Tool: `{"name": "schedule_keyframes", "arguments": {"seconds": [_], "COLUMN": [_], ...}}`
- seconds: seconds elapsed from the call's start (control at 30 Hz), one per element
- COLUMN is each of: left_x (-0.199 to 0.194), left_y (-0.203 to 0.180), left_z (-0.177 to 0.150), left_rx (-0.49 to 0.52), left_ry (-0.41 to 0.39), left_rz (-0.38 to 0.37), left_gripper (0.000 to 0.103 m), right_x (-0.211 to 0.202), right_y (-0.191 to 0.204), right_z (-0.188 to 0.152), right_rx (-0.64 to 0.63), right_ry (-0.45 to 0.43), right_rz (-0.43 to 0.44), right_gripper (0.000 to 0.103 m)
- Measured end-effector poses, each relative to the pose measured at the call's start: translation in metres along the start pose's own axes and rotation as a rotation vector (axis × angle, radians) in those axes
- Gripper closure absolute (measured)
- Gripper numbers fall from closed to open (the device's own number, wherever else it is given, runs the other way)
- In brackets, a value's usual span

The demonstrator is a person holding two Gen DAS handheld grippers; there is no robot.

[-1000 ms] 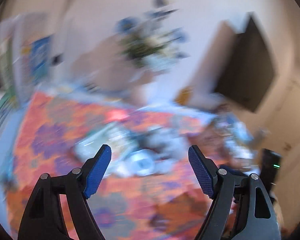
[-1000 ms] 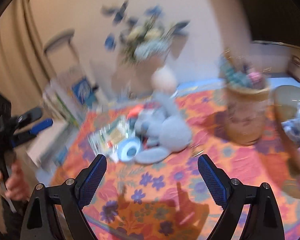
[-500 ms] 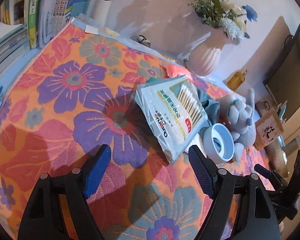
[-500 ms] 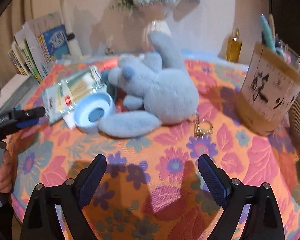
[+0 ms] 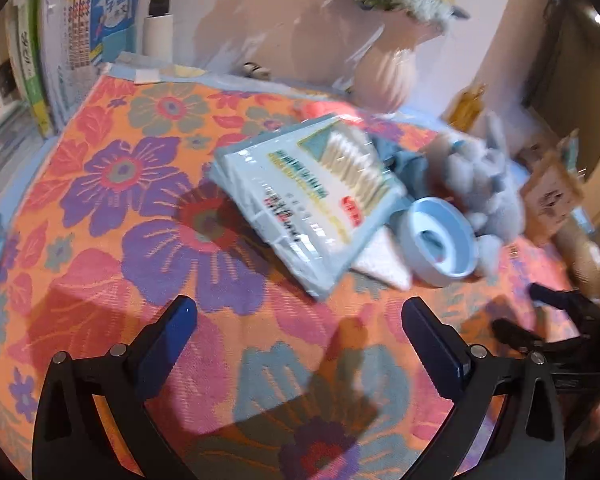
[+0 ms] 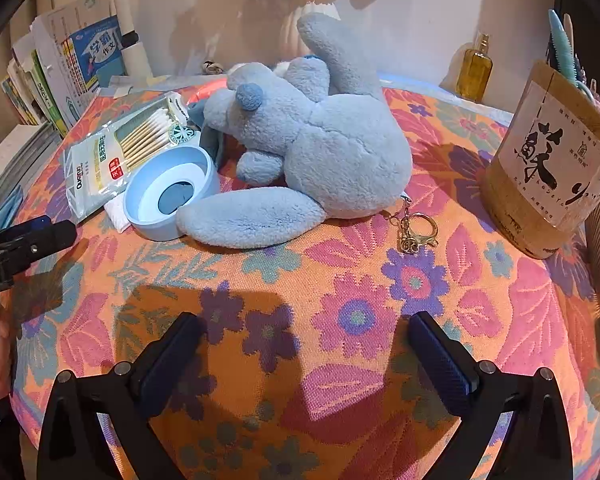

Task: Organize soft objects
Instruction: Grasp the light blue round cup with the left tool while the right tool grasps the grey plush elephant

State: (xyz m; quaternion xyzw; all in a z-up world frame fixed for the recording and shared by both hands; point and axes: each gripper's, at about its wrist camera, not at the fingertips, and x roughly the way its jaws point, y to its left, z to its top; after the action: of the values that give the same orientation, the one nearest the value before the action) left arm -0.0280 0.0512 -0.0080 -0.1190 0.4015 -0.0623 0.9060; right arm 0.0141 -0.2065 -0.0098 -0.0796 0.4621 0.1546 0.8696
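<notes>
A light blue plush rabbit [image 6: 320,152] lies on its side on the flowered cloth [image 6: 340,280], with a gold key ring [image 6: 414,232] at its back. In the left wrist view the plush rabbit [image 5: 488,184] is blurred at the right. A bag of cotton swabs [image 5: 308,196] leans against a pale blue round tape dispenser [image 5: 440,244]; both also show in the right wrist view, bag [image 6: 112,152] and dispenser [image 6: 168,196]. A white pad [image 5: 380,260] peeks out under the bag. My left gripper [image 5: 300,324] and right gripper [image 6: 304,336] hover over bare cloth, jaws opening wide, nothing between them.
Books [image 5: 80,32] stand at the back left. A pale vase of flowers [image 5: 384,68] is behind the bag. A wooden pen holder [image 6: 548,176] and an amber bottle [image 6: 474,68] stand at the right. The left gripper [image 6: 24,244] shows at the right view's left edge.
Both grippers have sunk toward the cloth and tilted down, so the objects look larger and nearer. The jaws of both stand wider apart than before.
</notes>
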Motion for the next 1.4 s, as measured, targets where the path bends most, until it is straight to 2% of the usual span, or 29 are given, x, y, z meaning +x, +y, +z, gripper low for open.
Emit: {"name": "schedule_keyframes", "arguments": {"seconds": [0.07, 0.17, 0.3, 0.43, 0.53, 0.6, 0.67, 0.8, 0.9, 1.0, 1.1, 1.17, 1.2, 1.23, 1.3, 1.4], "left_x": [-0.007, -0.020, -0.043, -0.042, -0.027, -0.013, 0.003, 0.034, 0.051, 0.061, 0.061, 0.060, 0.058, 0.058, 0.054, 0.051], "left_y": [0.001, -0.006, -0.041, -0.080, -0.099, -0.099, -0.098, -0.109, -0.118, -0.124, -0.121, -0.118, -0.117, -0.117, -0.116, -0.114], "left_z": [-0.003, -0.009, -0.019, -0.014, 0.004, 0.019, 0.030, 0.034, 0.027, 0.024, 0.025, 0.026, 0.025, 0.025, 0.025, 0.025], "left_rx": [-0.013, 0.002, 0.137, 0.279, 0.299, 0.238, 0.190, 0.235, 0.274, 0.299, 0.284, 0.271, 0.264, 0.261, 0.257, 0.250], "left_ry": [-0.023, -0.077, -0.176, -0.205, -0.186, -0.156, -0.128, -0.070, -0.037, -0.004, 0.005, 0.003, -0.003, -0.006, -0.023, -0.050], "left_rz": [-0.038, -0.032, -0.023, 0.007, 0.018, -0.017, -0.037, 0.019, 0.058, 0.090, 0.080, 0.069, 0.068, 0.067, 0.067, 0.075], "left_gripper": [0.001, 0.001, 0.001, 0.001, 0.001, 0.001, 0.001, 0.006, 0.006, 0.016, 0.021, 0.025, 0.027, 0.032, 0.037, 0.038], "right_x": [0.000, 0.000, -0.008, -0.021, -0.032, -0.036, -0.032, -0.002, 0.025, 0.035, 0.020, 0.016, 0.014, 0.012, -0.003, -0.020], "right_y": [0.000, -0.001, -0.005, -0.015, -0.028, -0.041, -0.053, -0.071, -0.075, -0.076, -0.074, -0.067, -0.063, -0.061, -0.053, -0.042], "right_z": [0.000, 0.000, -0.004, -0.002, 0.019, 0.040, 0.060, 0.083, 0.087, 0.081, 0.076, 0.073, 0.071, 0.070, 0.064, 0.050], "right_rx": [-0.001, -0.002, -0.015, -0.069, -0.065, -0.023, 0.030, 0.127, 0.178, 0.205, 0.173, 0.135, 0.115, 0.099, 0.047, 0.031], "right_ry": [0.000, 0.003, 0.007, -0.010, -0.046, -0.073, -0.089, -0.071, -0.049, -0.058, -0.135, -0.148, -0.158, -0.174, -0.243, -0.276], "right_rz": [0.000, 0.007, 0.023, -0.034, -0.060, -0.027, 0.048, 0.169, 0.223, 0.284, 0.283, 0.255, 0.213, 0.186, 0.127, 0.071], "right_gripper": [0.000, 0.000, 0.000, 0.000, 0.000, 0.000, 0.000, 0.000, 0.000, 0.000, 0.006, 0.026, 0.036, 0.042, 0.045, 0.046]}}
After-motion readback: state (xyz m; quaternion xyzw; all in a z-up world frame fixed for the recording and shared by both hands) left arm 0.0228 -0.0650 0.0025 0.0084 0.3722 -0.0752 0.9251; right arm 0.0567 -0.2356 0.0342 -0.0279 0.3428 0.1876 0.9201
